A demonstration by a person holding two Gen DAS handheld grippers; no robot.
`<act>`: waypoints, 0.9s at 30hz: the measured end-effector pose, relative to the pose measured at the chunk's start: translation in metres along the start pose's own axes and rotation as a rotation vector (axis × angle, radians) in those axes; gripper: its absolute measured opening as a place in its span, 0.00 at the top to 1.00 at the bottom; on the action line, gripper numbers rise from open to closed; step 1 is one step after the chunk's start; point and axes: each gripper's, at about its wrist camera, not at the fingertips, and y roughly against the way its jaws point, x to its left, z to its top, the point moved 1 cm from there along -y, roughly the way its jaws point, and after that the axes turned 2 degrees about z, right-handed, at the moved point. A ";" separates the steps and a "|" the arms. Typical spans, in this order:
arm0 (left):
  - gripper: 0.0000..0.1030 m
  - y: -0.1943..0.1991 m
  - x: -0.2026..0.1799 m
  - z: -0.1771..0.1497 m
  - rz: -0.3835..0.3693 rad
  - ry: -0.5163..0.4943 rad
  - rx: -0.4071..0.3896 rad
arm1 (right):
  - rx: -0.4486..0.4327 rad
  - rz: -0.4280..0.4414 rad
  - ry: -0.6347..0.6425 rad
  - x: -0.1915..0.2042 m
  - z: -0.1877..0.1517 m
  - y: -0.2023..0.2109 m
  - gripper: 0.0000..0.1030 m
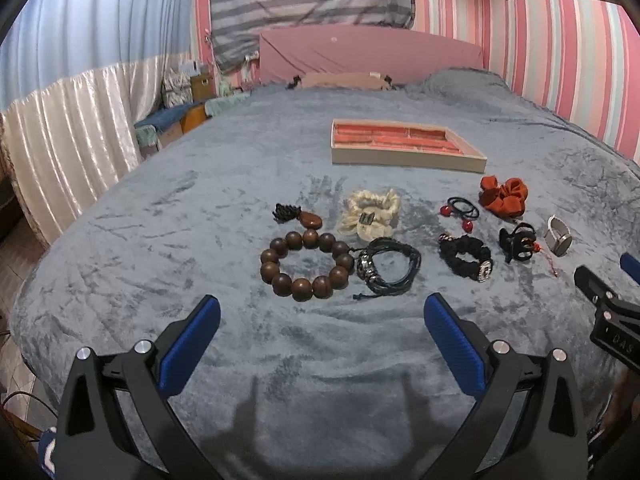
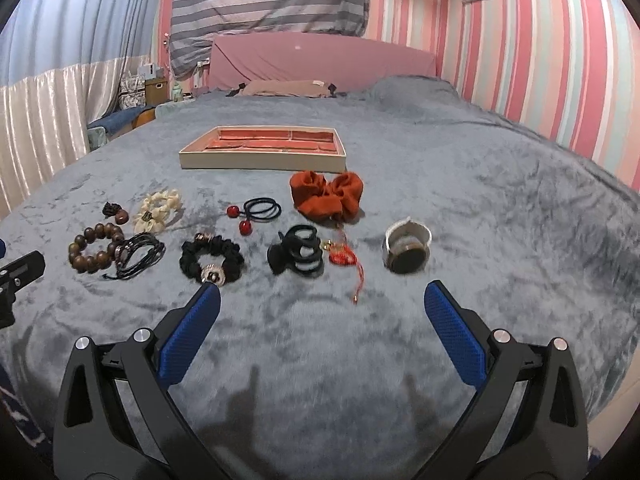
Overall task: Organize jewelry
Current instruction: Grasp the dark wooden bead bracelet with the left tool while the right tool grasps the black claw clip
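My left gripper (image 1: 322, 312) hangs over the grey plush bed (image 1: 320, 360) with its jaws spread wide and holding nothing; my right gripper (image 2: 322, 304) does the same, jaws apart and empty. Taking the divided jewelry tray (image 2: 262, 160) as the landmark, everything loose lies on my side of it. Nearest me and farthest from the tray, toward its left, sits the wooden bead bracelet (image 1: 306, 265), touching the black cord bracelet (image 1: 390, 266) on its right. Along the same row come the black scrunchie with a metal charm (image 2: 212, 260), the black claw clip (image 2: 298, 254), a small red charm with a tassel (image 2: 344, 258) just beside the clip, and the watch with a pale band (image 2: 406, 246) out past the tray's right end. Closer to the tray lie a brown pendant on a dark knotted cord (image 1: 298, 216), the cream scrunchie (image 1: 370, 214), and black hair ties with red balls (image 2: 256, 212). The rust-orange scrunchie (image 2: 326, 196) lies just in front of the tray's right corner. The tray's red compartments look bare.
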 end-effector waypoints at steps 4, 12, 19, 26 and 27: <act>0.04 -0.011 0.012 0.012 0.033 0.011 0.017 | 0.018 0.024 0.006 0.002 0.012 -0.022 0.04; 0.04 -0.051 0.043 0.036 0.028 0.029 0.101 | 0.058 0.051 0.009 0.005 0.038 -0.063 0.04; 0.04 -0.090 0.053 0.060 0.021 -0.003 0.136 | 0.074 0.047 0.004 0.006 0.043 -0.091 0.04; 0.04 -0.114 0.062 0.052 0.009 0.026 0.189 | 0.156 0.042 -0.016 0.004 0.027 -0.119 0.04; 0.04 -0.118 0.063 0.051 0.014 0.031 0.197 | 0.160 0.041 -0.016 0.004 0.026 -0.121 0.04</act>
